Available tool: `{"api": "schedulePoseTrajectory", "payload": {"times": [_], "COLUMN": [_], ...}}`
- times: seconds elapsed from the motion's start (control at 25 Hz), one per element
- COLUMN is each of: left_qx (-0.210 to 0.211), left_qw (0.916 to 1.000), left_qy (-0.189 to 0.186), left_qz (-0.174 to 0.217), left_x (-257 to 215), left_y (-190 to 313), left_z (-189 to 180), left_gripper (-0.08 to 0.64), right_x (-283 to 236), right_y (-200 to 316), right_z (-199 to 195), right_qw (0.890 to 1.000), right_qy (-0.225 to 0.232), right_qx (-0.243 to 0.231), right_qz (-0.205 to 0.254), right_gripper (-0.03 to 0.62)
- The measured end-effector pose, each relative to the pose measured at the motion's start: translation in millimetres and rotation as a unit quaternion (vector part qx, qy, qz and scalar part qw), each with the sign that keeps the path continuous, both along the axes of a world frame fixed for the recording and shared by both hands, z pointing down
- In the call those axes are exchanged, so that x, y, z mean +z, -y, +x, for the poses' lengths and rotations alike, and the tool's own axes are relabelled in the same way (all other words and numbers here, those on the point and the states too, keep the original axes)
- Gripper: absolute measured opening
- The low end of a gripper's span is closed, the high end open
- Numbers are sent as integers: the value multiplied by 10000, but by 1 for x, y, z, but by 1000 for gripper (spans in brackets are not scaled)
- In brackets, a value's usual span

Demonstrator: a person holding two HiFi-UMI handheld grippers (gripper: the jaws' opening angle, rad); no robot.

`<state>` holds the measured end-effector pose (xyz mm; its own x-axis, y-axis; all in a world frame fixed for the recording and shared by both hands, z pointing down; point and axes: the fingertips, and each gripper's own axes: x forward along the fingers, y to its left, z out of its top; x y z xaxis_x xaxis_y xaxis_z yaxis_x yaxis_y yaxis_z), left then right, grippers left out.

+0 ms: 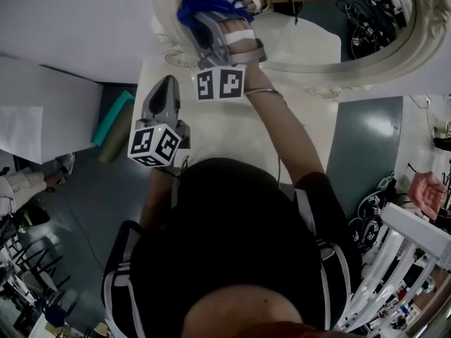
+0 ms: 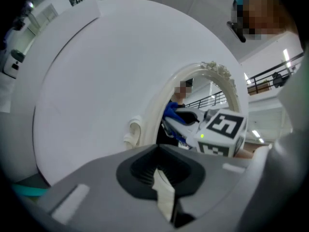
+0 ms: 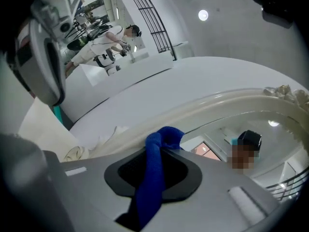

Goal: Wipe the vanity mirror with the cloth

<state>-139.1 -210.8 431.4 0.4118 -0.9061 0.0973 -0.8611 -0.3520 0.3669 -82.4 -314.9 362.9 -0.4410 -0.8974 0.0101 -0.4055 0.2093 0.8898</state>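
The oval vanity mirror (image 1: pixel 317 27) has an ornate cream frame (image 1: pixel 394 55) and stands at the back of the white vanity top (image 1: pixel 310 129). My right gripper (image 1: pixel 201 21) is shut on the blue cloth (image 1: pixel 206 4), which it holds at the mirror's lower left edge. In the right gripper view the cloth (image 3: pixel 155 178) hangs out between the jaws, with the frame (image 3: pixel 217 105) just ahead. My left gripper (image 1: pixel 168 83) hovers over the table's left end, apart from the mirror, jaws shut on nothing. From the left gripper view the frame (image 2: pixel 166 100) and cloth (image 2: pixel 171 111) show.
A teal roll (image 1: pixel 113 118) lies on the grey floor left of the table. White railing (image 1: pixel 394 259) and cables (image 1: pixel 373 206) are at the lower right, along with another person's hand (image 1: pixel 426 189). A white panel (image 1: pixel 42 118) stands at the left.
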Motion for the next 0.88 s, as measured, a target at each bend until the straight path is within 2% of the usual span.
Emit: {"api": "schedulePoseTrajectory", "payload": {"times": [0.16,0.32,0.52,0.68,0.8,0.88], "left_qx": [0,18,-4,51,116,155], "left_qw": [10000,10000,10000,10000,9999,9999], "left_qy": [-20,-19,8,-11,-11,1], "left_qz": [-19,-19,-53,-40,-21,-19], "left_x": [3,2,7,6,4,5], "left_y": [-1,1,2,4,5,7], "left_z": [-1,-3,-7,-2,3,6], "left_gripper": [12,12,12,12,12,12], "right_x": [55,111,184,211,229,235], "right_y": [-1,-2,-13,-19,-25,-27], "right_z": [0,11,45,69,87,94], "right_qw": [9991,9928,9689,9508,9313,9270], "right_qy": [-73,302,1197,1654,2087,2167], "right_qx": [-48,-76,-115,-220,-384,-482], "right_qz": [-415,-1159,-2162,-2611,-2962,-3023], "right_gripper": [63,60,54,54,55,56]}}
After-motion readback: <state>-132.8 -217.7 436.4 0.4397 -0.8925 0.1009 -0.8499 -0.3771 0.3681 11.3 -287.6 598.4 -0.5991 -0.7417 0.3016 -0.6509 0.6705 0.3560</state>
